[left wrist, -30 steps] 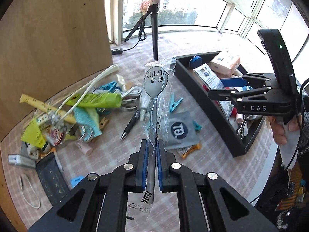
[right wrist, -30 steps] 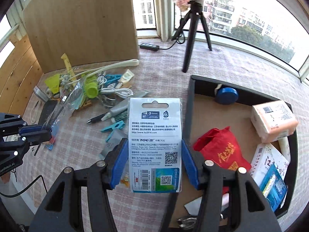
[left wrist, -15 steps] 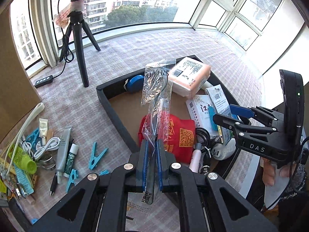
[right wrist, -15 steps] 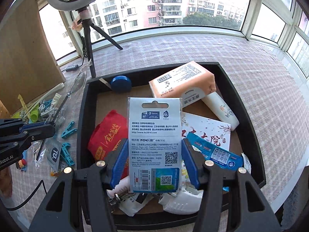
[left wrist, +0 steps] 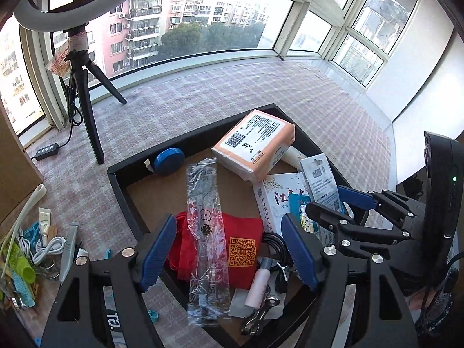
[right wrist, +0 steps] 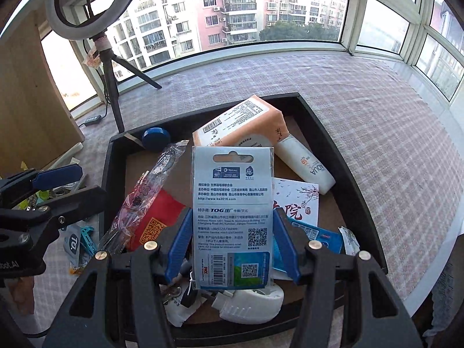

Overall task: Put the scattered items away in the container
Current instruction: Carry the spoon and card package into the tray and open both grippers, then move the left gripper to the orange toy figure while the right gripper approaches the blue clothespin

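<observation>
left claw: hanging wide open over the black tray, gripping nothing
right claw: pinching a carded packet upright above the tray
writing: packet's reading "TOG" and "TOTAL"
bagged spoon: clear wrapper, lying on the red pouch inside the tray

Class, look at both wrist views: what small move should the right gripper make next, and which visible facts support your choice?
Probably open the right gripper and let go. Its fingers are closed on the carded packet, which already hangs above the black tray. The left gripper is open, its clear spoon packet lying on the red pouch.
</observation>
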Motion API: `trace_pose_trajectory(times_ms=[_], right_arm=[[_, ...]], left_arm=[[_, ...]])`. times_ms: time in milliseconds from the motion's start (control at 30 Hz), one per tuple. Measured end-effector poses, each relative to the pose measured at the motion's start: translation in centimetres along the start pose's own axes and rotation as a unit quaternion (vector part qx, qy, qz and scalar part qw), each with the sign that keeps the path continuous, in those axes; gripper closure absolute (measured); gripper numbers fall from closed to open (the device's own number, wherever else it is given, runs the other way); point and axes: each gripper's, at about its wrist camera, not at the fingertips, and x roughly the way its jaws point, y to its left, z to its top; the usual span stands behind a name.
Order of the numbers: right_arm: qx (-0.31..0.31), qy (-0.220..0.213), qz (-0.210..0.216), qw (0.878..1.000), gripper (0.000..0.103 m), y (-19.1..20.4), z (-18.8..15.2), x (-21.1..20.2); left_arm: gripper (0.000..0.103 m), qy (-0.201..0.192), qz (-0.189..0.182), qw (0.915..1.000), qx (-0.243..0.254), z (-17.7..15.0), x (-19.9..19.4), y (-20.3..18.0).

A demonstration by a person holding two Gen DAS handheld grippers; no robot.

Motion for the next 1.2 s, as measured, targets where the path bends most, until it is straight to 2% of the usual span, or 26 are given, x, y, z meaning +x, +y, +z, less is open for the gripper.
trace_pose_trajectory(times_ms=[367, 567, 867, 1200], right_arm=[[-0.012, 0.002, 0.014, 1.000, 0.045, 1.4, 0.1, -0.1], [-0.028, 0.005, 0.027, 0.999, 0.045, 3.2, -0.1, -0.1], [-0.059, 0.008, 0.059, 0.996, 0.045, 7.3, -0.6, -0.3], [-0.127, 0.013, 0.104, 0.986, 0.045, 13.6, -1.7, -0.9]], left_arm=[[0.030, 0.000, -0.011, 0.9997, -0.021, -1.0, -1.5, 1.2], [0.030, -0.010, -0.002, 0.9996, -0.026, -2.6, -3.5, 2.7], [0.030, -0.020, 0.051, 0.9971, -0.053, -6.6, -7.8, 8.7], [0.030, -0.013, 0.118, 0.9873, -0.106, -13.9, -13.4, 17.5]])
